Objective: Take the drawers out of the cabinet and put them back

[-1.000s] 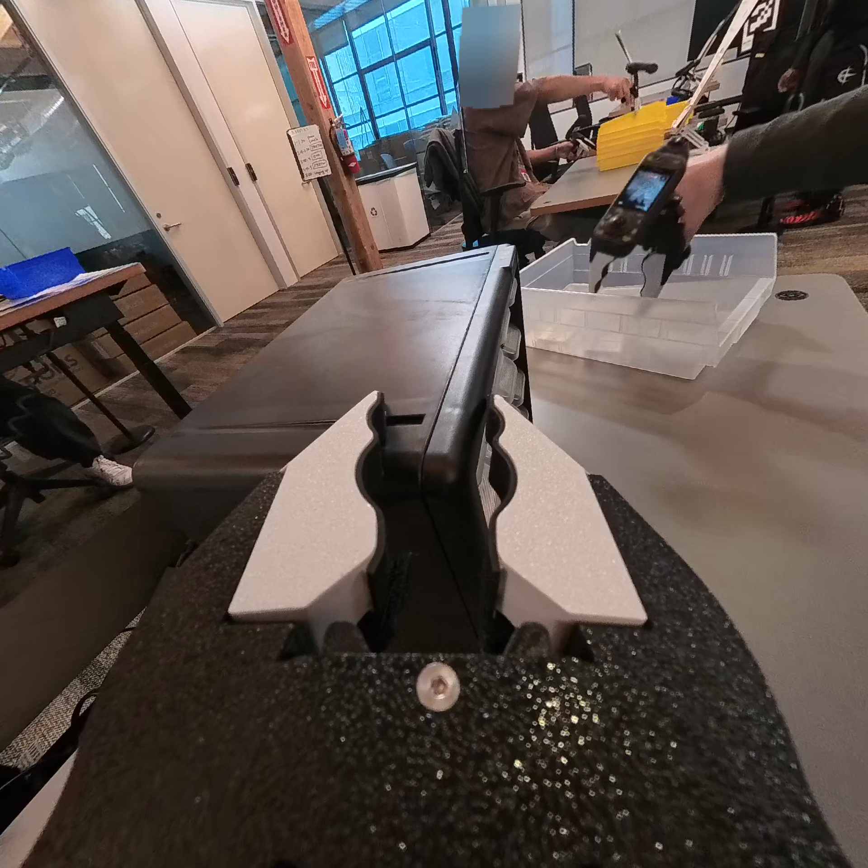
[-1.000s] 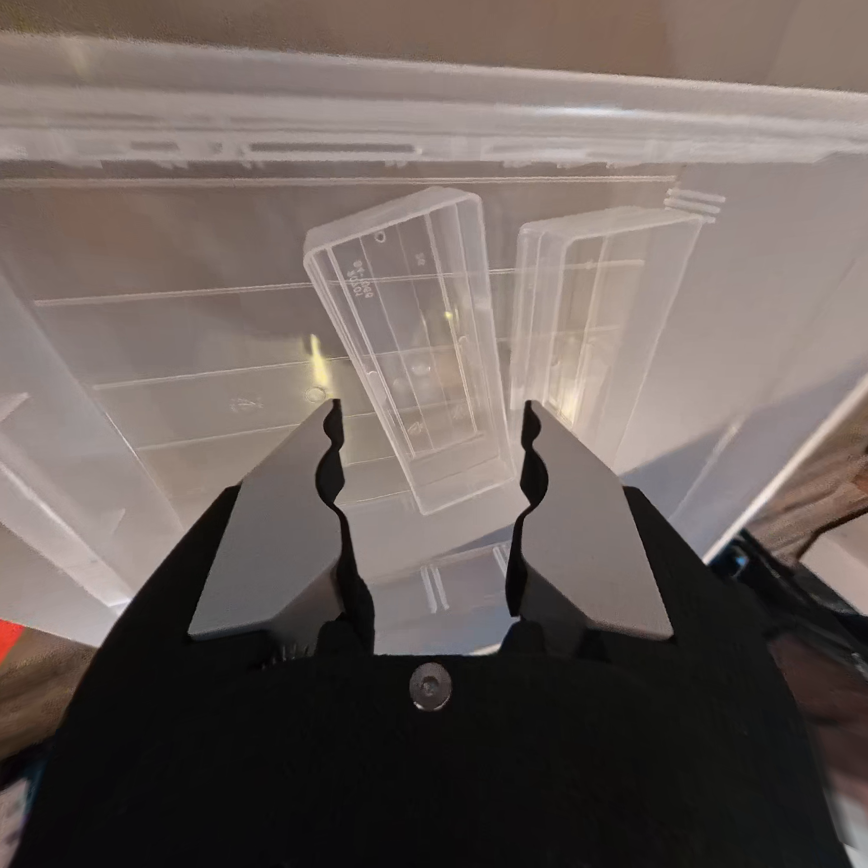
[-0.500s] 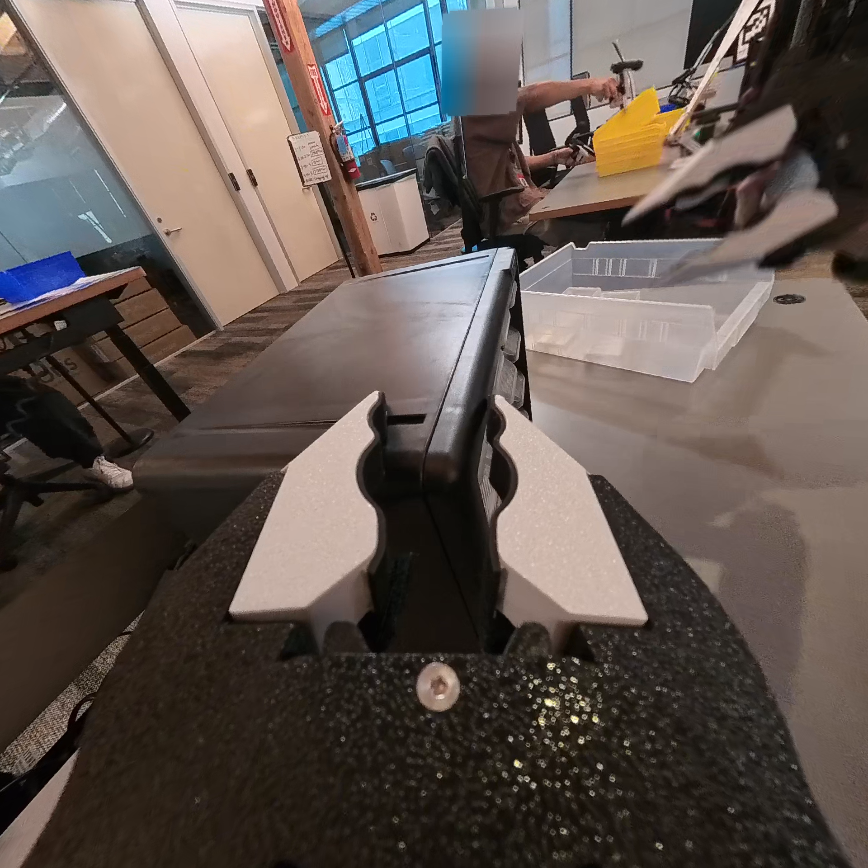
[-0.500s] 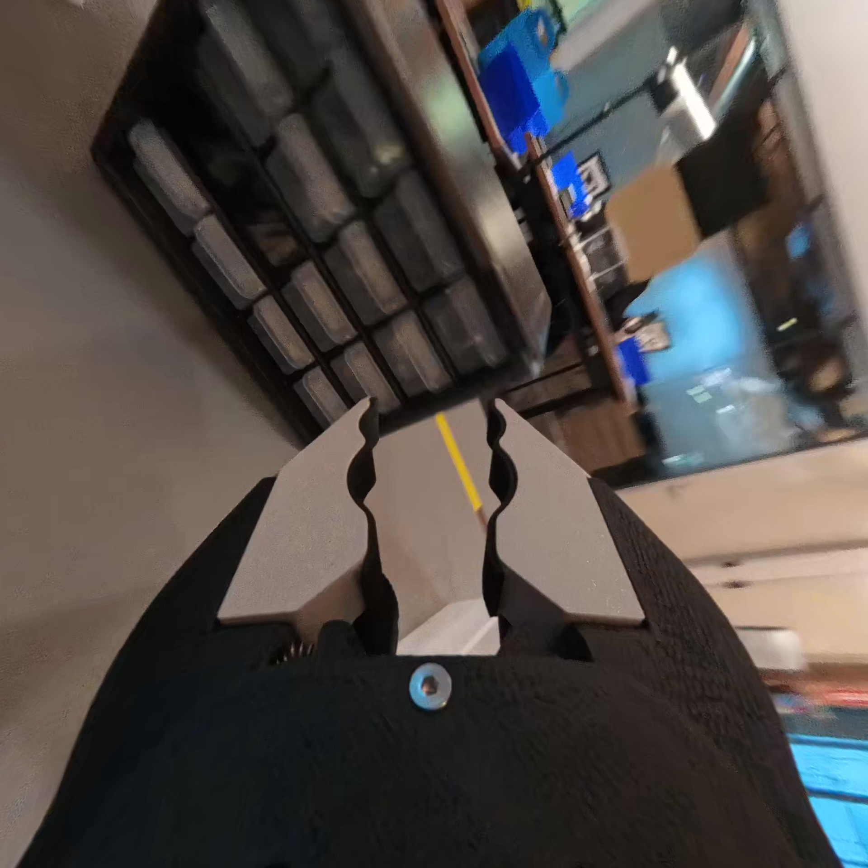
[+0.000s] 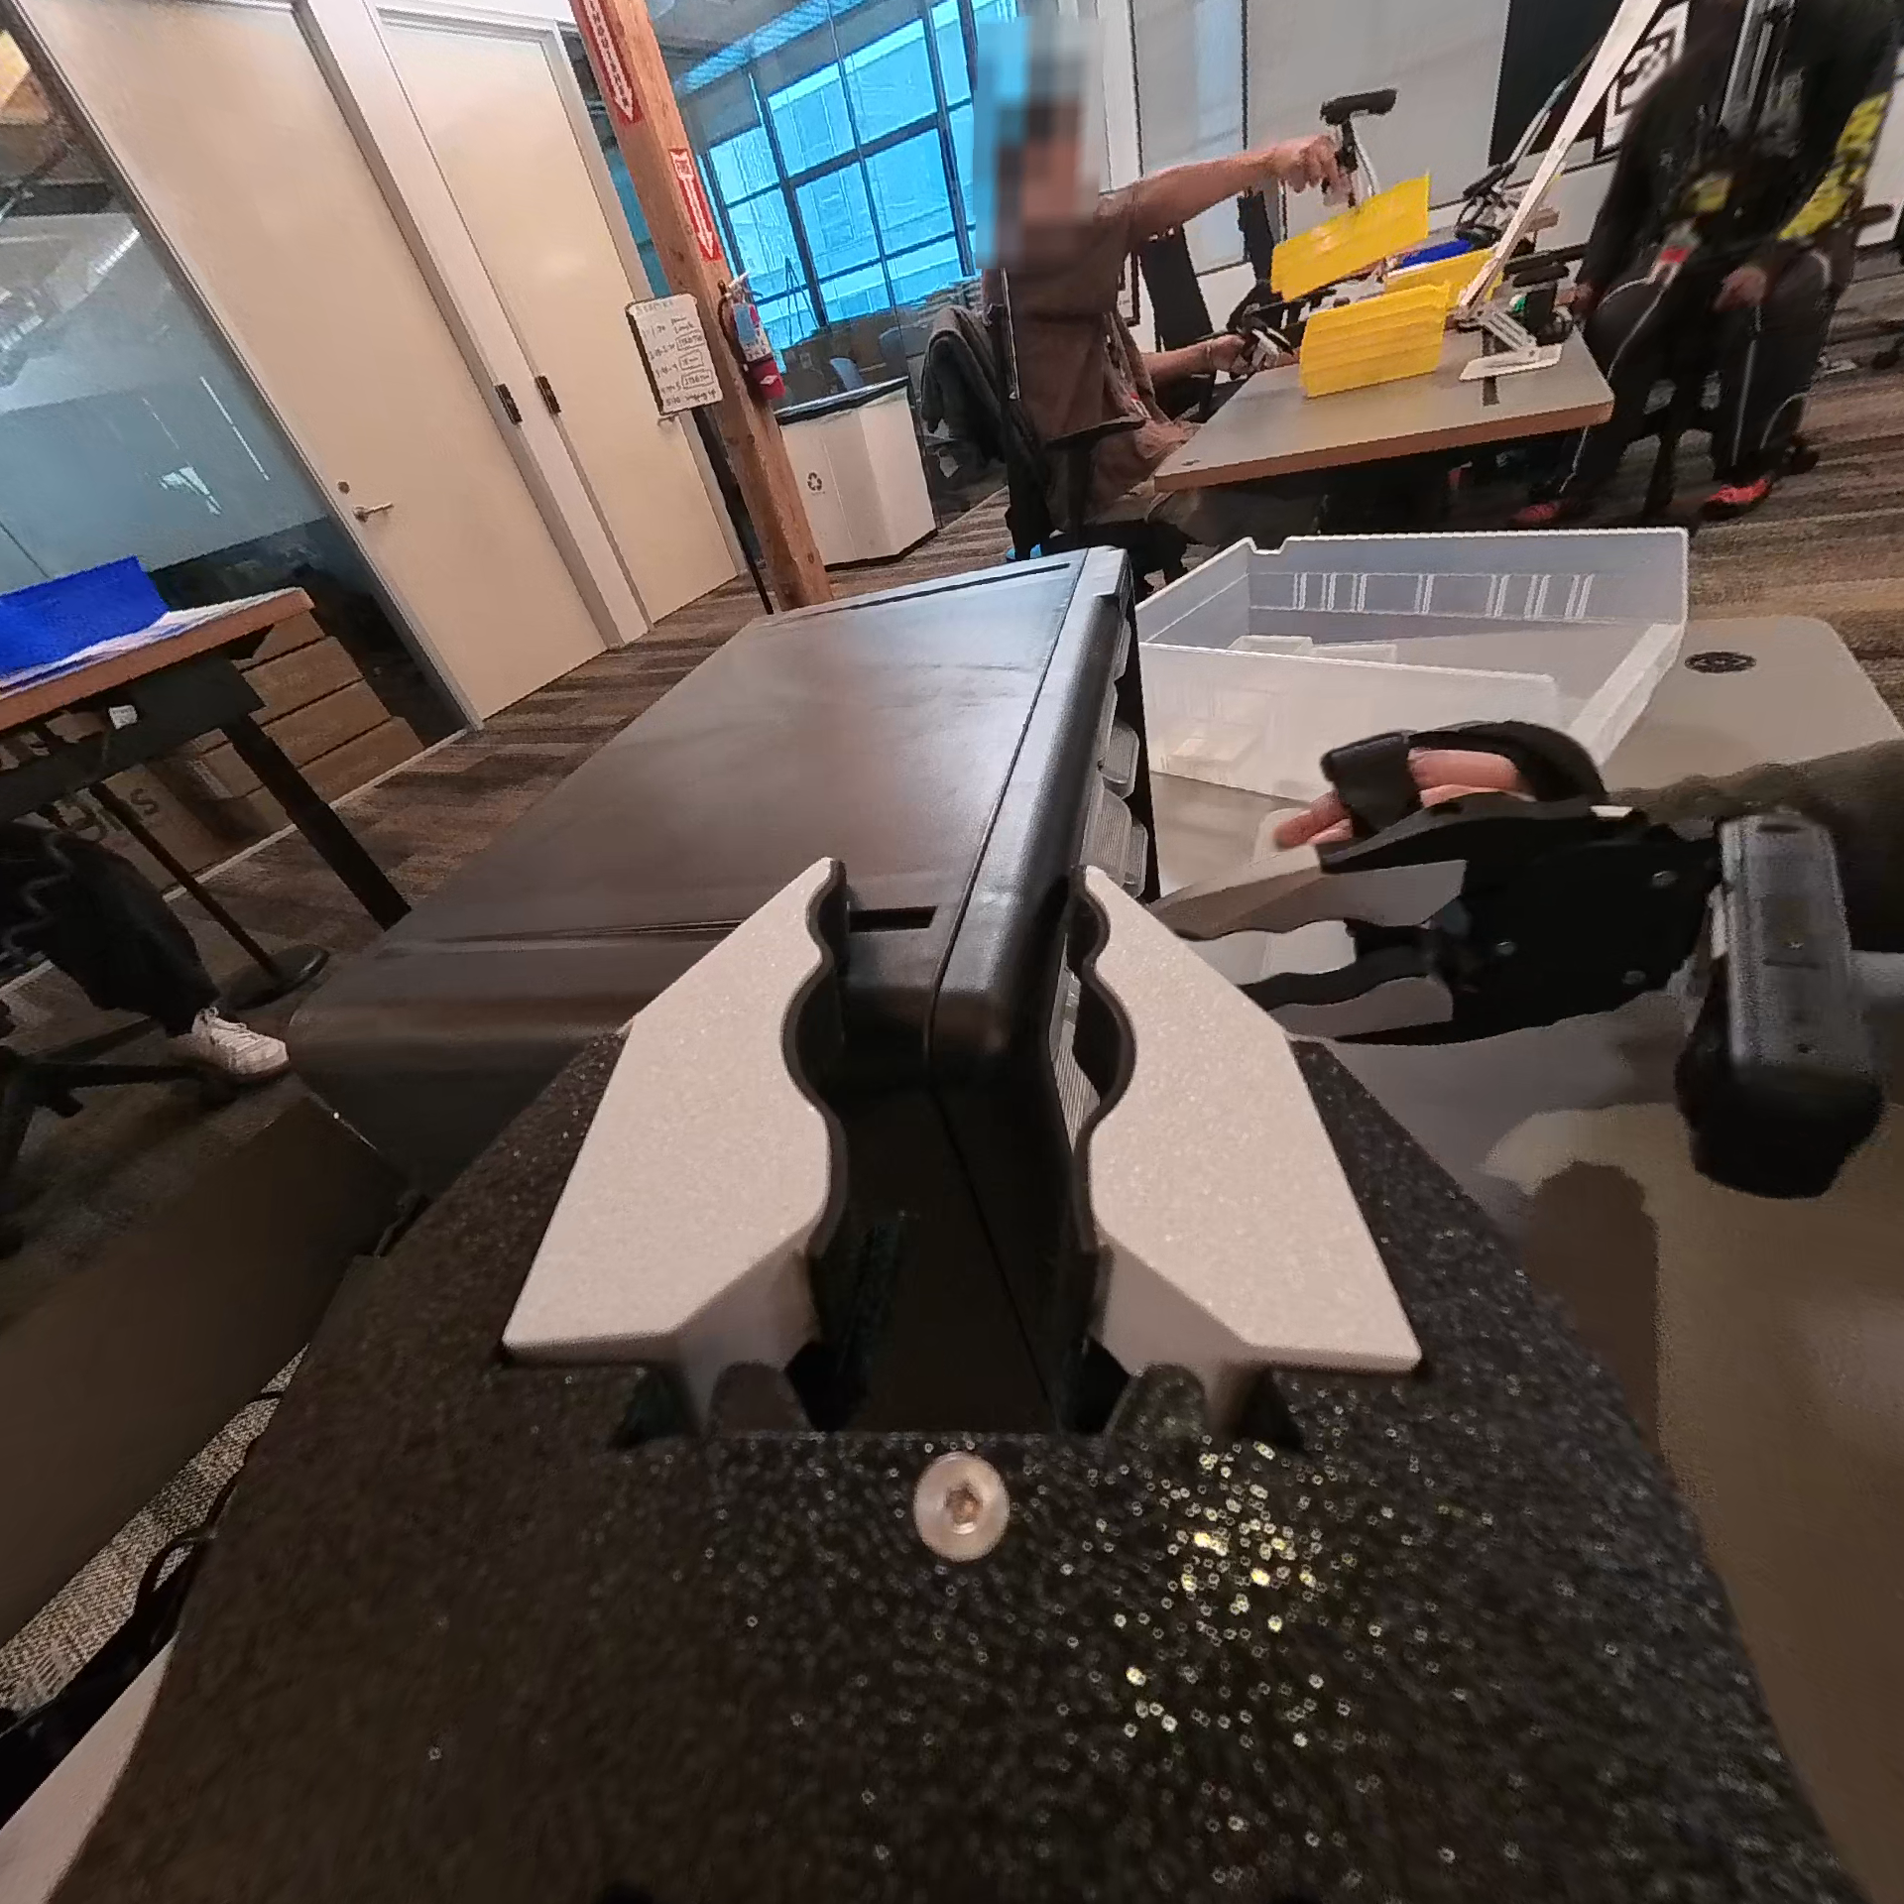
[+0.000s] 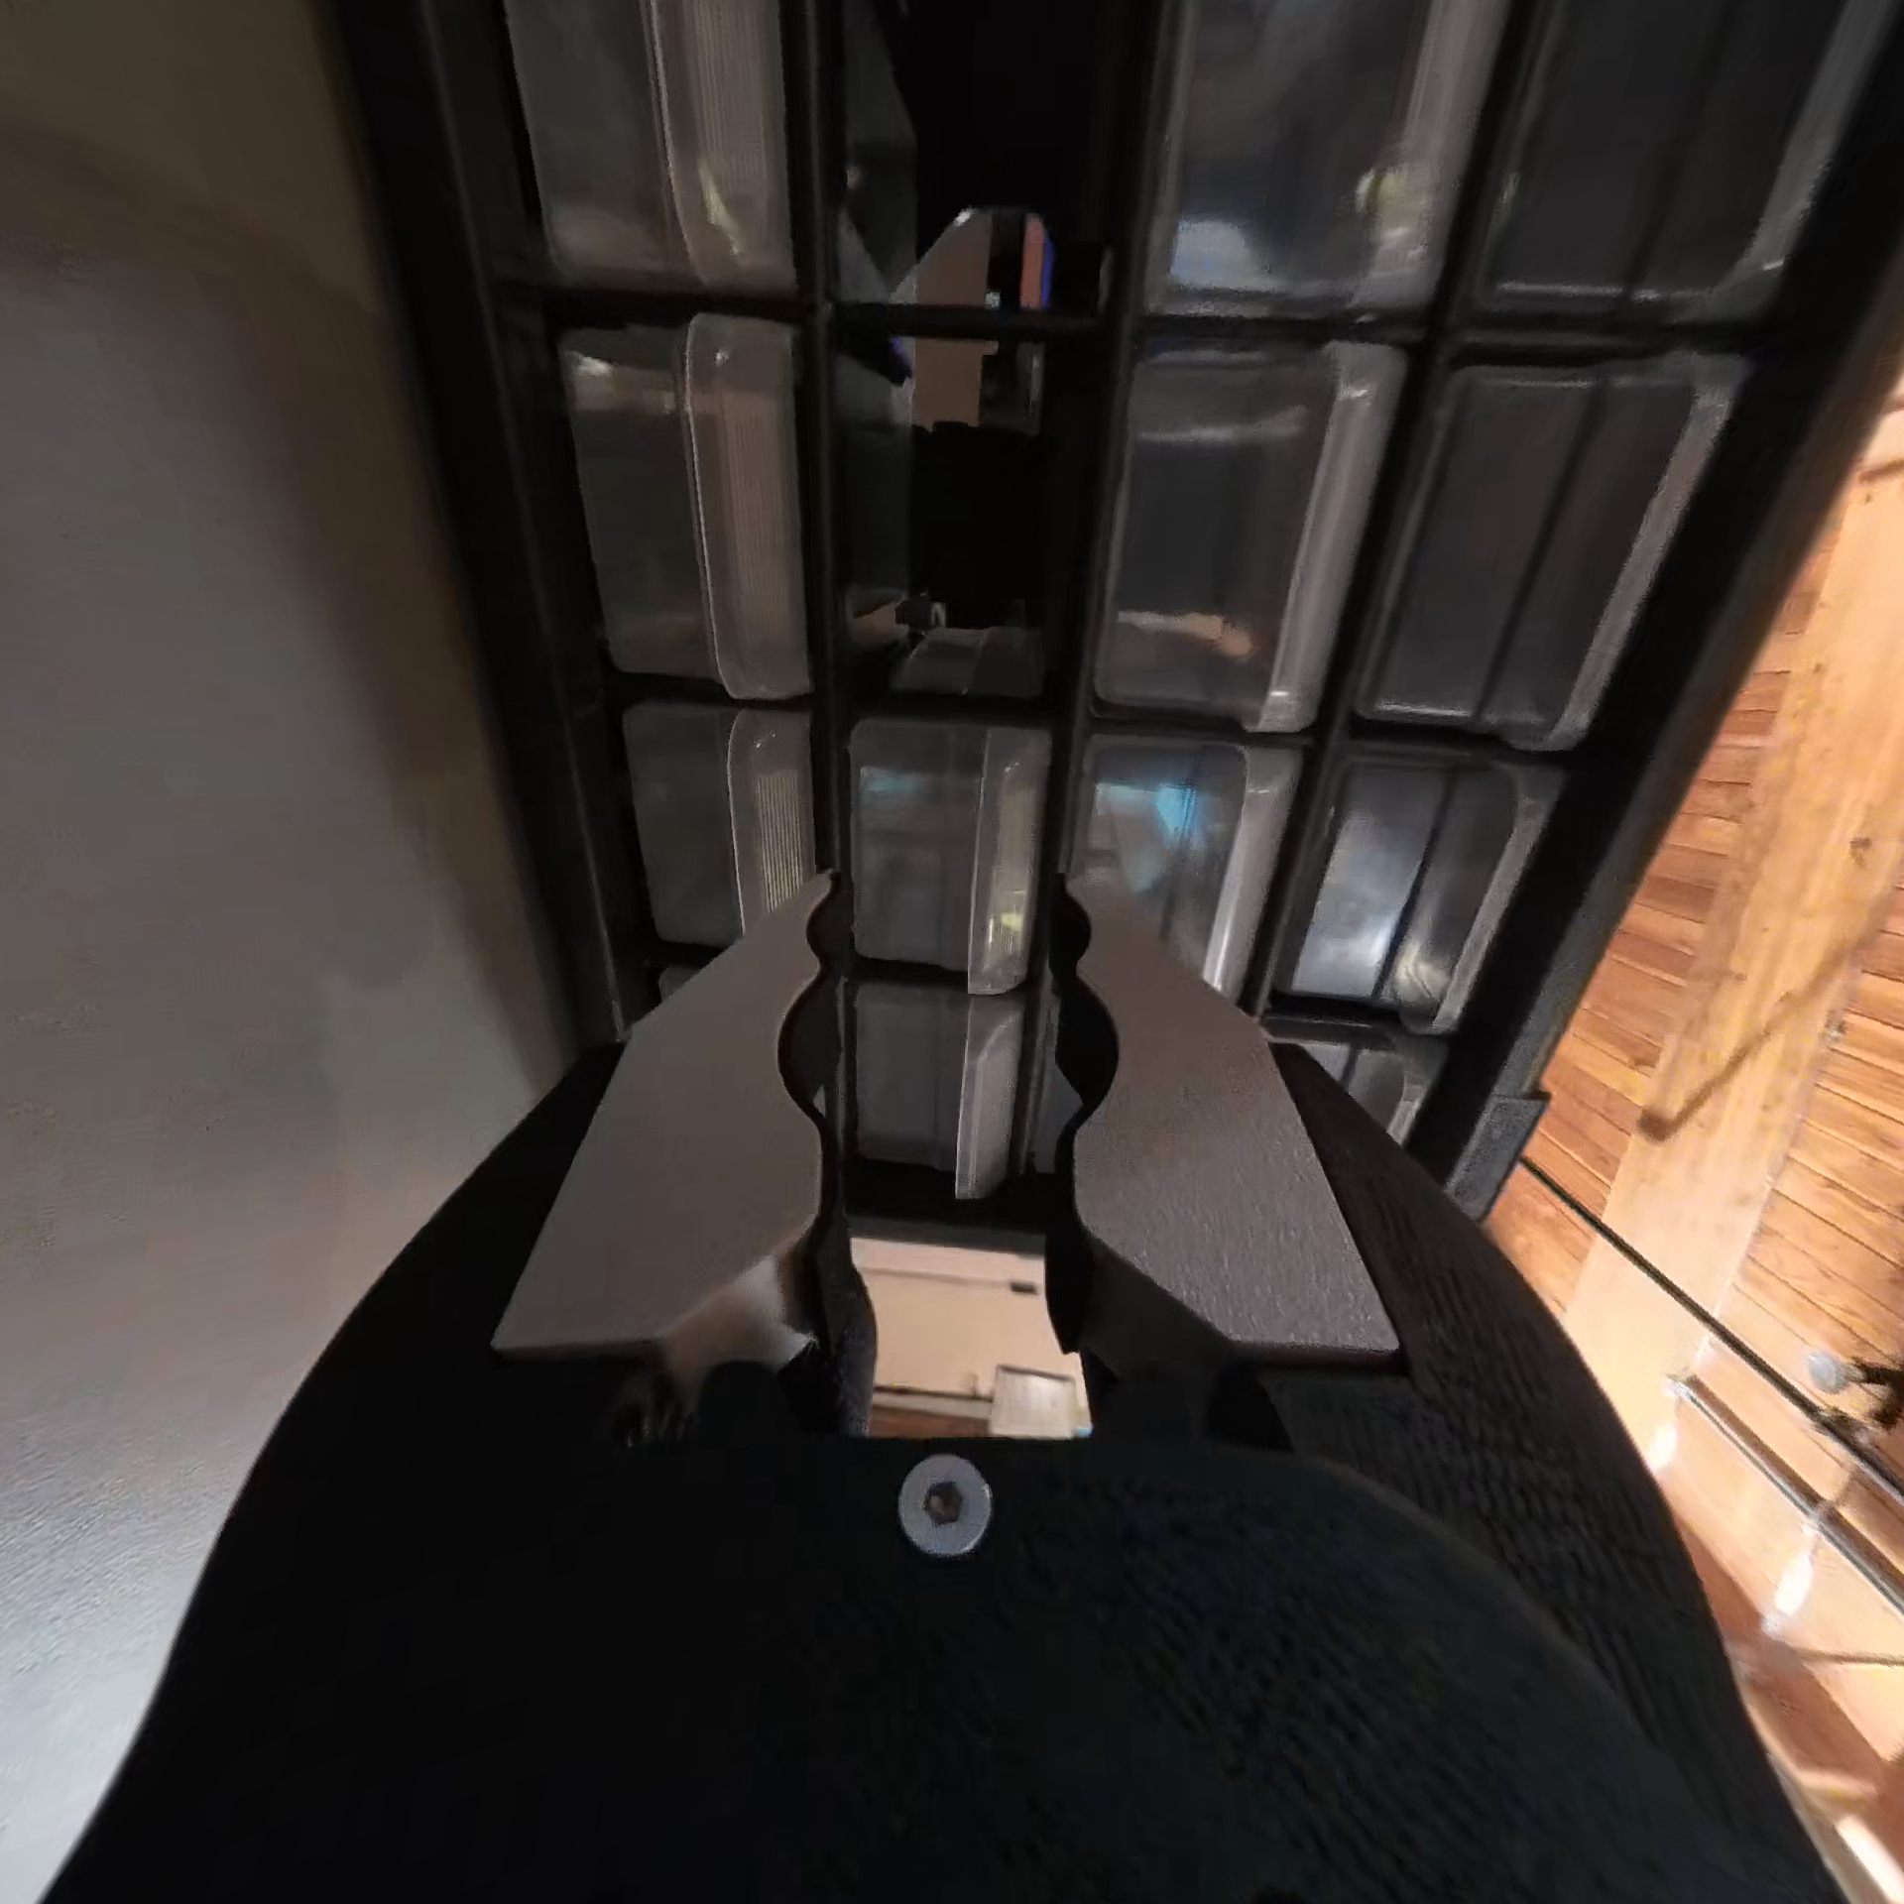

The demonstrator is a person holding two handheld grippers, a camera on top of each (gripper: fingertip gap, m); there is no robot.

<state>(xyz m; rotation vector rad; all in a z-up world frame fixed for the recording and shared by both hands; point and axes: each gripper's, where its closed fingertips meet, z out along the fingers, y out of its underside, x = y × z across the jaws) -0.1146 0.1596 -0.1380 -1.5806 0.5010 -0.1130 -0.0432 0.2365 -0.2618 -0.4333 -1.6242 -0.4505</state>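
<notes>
Left claw [image 5: 953,989] clamps black plastic cabinet [image 5: 824,762] top edge (steadying it); right claw [image 6: 943,932], parted and empty, lines up on clear drawer [image 6: 932,845].

Not much legible here tbh. Two red signs [image 5: 693,201] with white lettering on the wooden post [image 5: 783,515], plus a white handwritten sheet [image 5: 675,353] hung against it, way too small to read. Small printed mark on the white bin [image 5: 855,474]. Dark lettering on cardboard boxes [image 5: 155,814] under the left table [image 5: 155,644], cut off. Black-and-white coded marker [image 5: 1638,82] top right.
</notes>
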